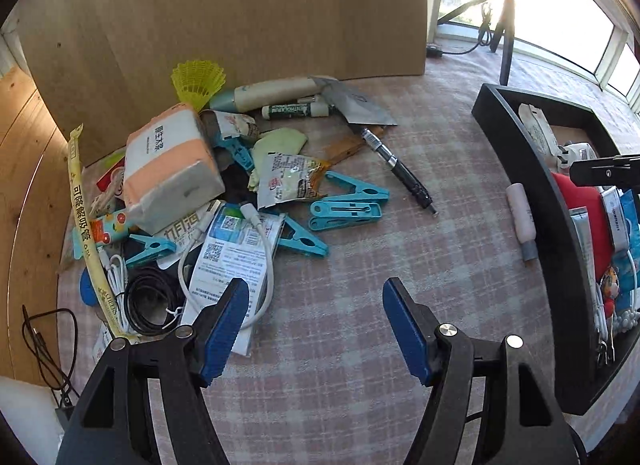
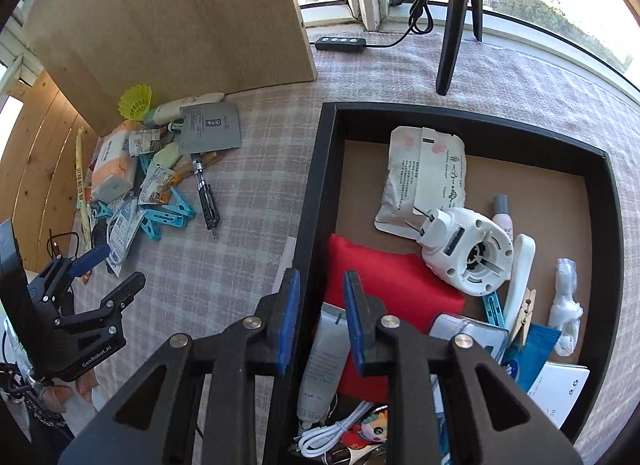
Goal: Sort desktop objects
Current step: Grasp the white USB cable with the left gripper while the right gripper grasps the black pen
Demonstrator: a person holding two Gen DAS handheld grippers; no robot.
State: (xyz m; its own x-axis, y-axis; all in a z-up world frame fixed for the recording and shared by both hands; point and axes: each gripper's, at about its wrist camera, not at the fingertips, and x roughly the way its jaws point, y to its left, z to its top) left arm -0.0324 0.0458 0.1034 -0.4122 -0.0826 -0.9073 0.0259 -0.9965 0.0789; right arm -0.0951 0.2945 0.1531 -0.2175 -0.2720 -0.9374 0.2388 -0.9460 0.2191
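Nearest to us, the left gripper [image 1: 316, 329] points down over the checked tablecloth [image 1: 360, 249] with its blue pads spread wide and nothing between them. Its left finger [image 1: 224, 329] overlaps the edge of a printed leaflet [image 1: 228, 265] in the left wrist view; we cannot tell whether it touches it.

The right gripper [image 2: 322, 317] hangs over the left wall of the black tray [image 2: 316, 185]. Its jaws stand partly apart and hold nothing; the tray wall and a white tube [image 2: 324, 369] lying inside the tray appear below the gap.

The tray sits to the right of the pile. In it we see a red cloth [image 2: 396, 289], a white round device [image 2: 468, 257], a white printed pouch [image 2: 424, 177], a white clip [image 2: 520, 277], a wooden peg [image 2: 526, 313], a coiled white cable [image 2: 332, 437] and blue packets [image 2: 528, 349]. A pink tube [image 1: 520, 217] lies on the cloth just outside the tray's left wall.

Farther out, the unsorted pile occupies the left part of the table: a white cable [image 1: 264, 265], a coiled black cable [image 1: 148, 305], several blue pegs [image 1: 348, 205], a foil sachet [image 1: 288, 181], a tissue pack [image 1: 168, 169] and a long yellow strip [image 1: 86, 225]. A black pen [image 1: 400, 169] lies apart from the pile, toward the tray.

At the far edge of the pile, against the cardboard panel [image 1: 240, 5], lie a grey sachet [image 1: 356, 105], a green lip balm [image 1: 296, 110], a cream tube [image 1: 276, 91] and a yellow shuttlecock [image 1: 198, 81]. Beyond, a black tripod [image 2: 456, 17] stands by the window.
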